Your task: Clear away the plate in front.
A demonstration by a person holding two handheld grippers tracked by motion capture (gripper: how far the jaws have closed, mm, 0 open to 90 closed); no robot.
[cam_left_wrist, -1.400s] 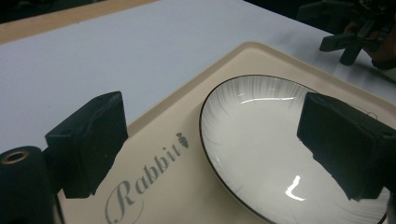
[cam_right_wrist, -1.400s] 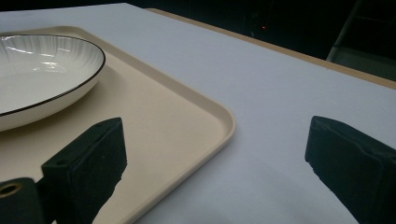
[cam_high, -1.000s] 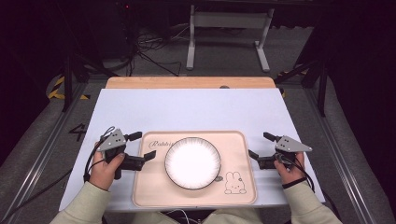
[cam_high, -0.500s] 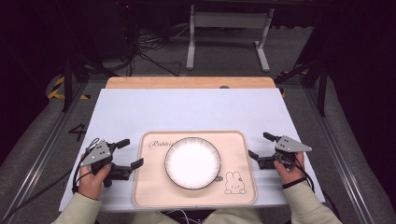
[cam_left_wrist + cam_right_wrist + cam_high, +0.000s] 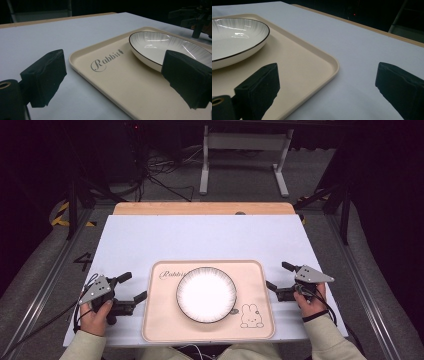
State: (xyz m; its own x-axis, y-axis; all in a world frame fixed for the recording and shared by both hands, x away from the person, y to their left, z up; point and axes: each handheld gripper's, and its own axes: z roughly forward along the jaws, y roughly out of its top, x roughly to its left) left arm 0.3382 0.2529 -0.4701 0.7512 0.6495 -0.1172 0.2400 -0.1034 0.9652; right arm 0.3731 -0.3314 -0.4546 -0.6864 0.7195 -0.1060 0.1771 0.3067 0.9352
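While a white plate [image 5: 206, 294] sits centred on the beige tray [image 5: 159, 325], the left tool [image 5: 131, 288] and right tool [image 5: 276, 275] flank it, both spread wide above the table [image 5: 200, 237].

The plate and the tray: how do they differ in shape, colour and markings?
The plate is round and white with a thin dark rim; the tray is rectangular and beige with rounded corners. The plate shows fine radial lines; the tray carries the word "Rabbit" and a rabbit drawing. The plate rests on the tray. Both are shallow.
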